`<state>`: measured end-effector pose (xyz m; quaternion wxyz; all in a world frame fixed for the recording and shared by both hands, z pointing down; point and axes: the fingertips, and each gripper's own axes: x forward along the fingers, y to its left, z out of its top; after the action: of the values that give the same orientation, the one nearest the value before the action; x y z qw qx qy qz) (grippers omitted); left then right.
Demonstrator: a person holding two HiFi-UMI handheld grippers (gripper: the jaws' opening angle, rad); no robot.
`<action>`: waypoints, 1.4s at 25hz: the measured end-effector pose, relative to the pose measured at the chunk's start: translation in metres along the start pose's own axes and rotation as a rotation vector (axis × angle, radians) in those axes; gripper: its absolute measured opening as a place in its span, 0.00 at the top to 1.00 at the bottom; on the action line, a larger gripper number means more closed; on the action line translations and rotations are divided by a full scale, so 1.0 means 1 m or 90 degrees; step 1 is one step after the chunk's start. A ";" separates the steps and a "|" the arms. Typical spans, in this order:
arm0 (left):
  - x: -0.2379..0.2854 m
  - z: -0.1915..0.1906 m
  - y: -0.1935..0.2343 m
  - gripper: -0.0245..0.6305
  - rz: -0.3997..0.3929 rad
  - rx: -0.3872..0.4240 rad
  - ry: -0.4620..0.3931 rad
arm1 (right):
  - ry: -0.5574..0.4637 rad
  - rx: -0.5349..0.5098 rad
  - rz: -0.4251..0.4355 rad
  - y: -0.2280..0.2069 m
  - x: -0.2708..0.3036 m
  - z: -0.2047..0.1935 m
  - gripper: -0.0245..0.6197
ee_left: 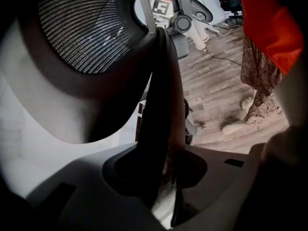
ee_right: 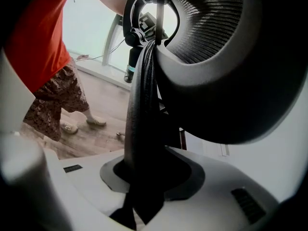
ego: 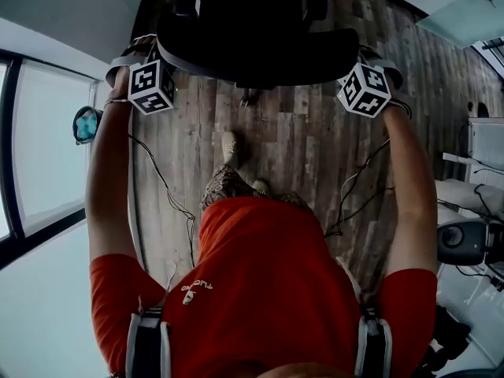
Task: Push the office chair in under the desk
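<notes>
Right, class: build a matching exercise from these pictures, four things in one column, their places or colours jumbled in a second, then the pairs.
1 black mesh-backed office chair
2 left gripper
3 right gripper
4 person's short-sleeved shirt

A clamped on the chair back's right-hand edge
B orange
C clamped on the chair back's left-hand edge
D standing on the wooden plank floor

Pairs: 1-D, 2-C, 3-A, 4-B

The left arm [ego: 106, 187] and right arm [ego: 413, 191] stretch forward, nearly parallel, elbows almost straight. The left gripper [ego: 150, 63] grips the left edge of the office chair [ego: 252, 38] backrest. The right gripper [ego: 364, 68] grips the right edge, the rim pinched between its jaws.
</notes>
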<state>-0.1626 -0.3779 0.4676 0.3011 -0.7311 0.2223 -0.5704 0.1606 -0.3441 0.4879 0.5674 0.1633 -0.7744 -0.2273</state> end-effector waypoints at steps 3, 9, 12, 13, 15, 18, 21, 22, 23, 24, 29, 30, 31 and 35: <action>0.019 -0.011 0.023 0.78 0.001 0.004 -0.006 | 0.010 0.007 -0.003 -0.026 0.015 -0.001 0.75; 0.049 -0.023 0.058 0.78 0.000 0.014 -0.015 | 0.033 0.027 0.004 -0.062 0.041 -0.011 0.75; 0.062 -0.032 0.074 0.78 -0.002 0.018 -0.019 | 0.035 0.030 0.002 -0.077 0.051 -0.008 0.75; 0.066 -0.035 0.079 0.78 -0.002 0.020 -0.020 | 0.036 0.032 0.001 -0.082 0.054 -0.007 0.75; 0.074 -0.039 0.088 0.78 -0.003 0.022 -0.024 | 0.039 0.035 0.001 -0.091 0.060 -0.007 0.75; 0.085 -0.044 0.102 0.78 -0.001 0.024 -0.029 | 0.044 0.040 0.002 -0.106 0.070 -0.009 0.75; 0.096 -0.048 0.116 0.78 0.003 0.028 -0.034 | 0.044 0.047 -0.006 -0.126 0.079 -0.008 0.75; 0.100 -0.048 0.121 0.78 0.004 0.030 -0.035 | 0.043 0.049 -0.010 -0.133 0.080 -0.006 0.75; 0.104 -0.049 0.125 0.78 0.005 0.031 -0.037 | 0.042 0.050 -0.014 -0.140 0.081 -0.005 0.75; 0.108 -0.049 0.129 0.78 0.005 0.033 -0.038 | 0.042 0.052 -0.015 -0.146 0.082 -0.004 0.75; 0.125 -0.052 0.153 0.78 0.002 0.038 -0.037 | 0.048 0.060 -0.021 -0.171 0.091 -0.009 0.75; 0.129 -0.052 0.157 0.78 0.002 0.038 -0.036 | 0.049 0.061 -0.021 -0.175 0.094 -0.011 0.75; 0.133 -0.052 0.161 0.78 0.002 0.037 -0.035 | 0.050 0.062 -0.021 -0.179 0.096 -0.013 0.75; 0.149 -0.051 0.175 0.78 0.001 0.032 -0.031 | 0.053 0.061 -0.018 -0.198 0.107 -0.023 0.75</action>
<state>-0.1715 -0.6126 0.4589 0.3252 -0.7368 0.2007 -0.5577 0.1493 -0.5700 0.4734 0.5873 0.2102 -0.7579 -0.1912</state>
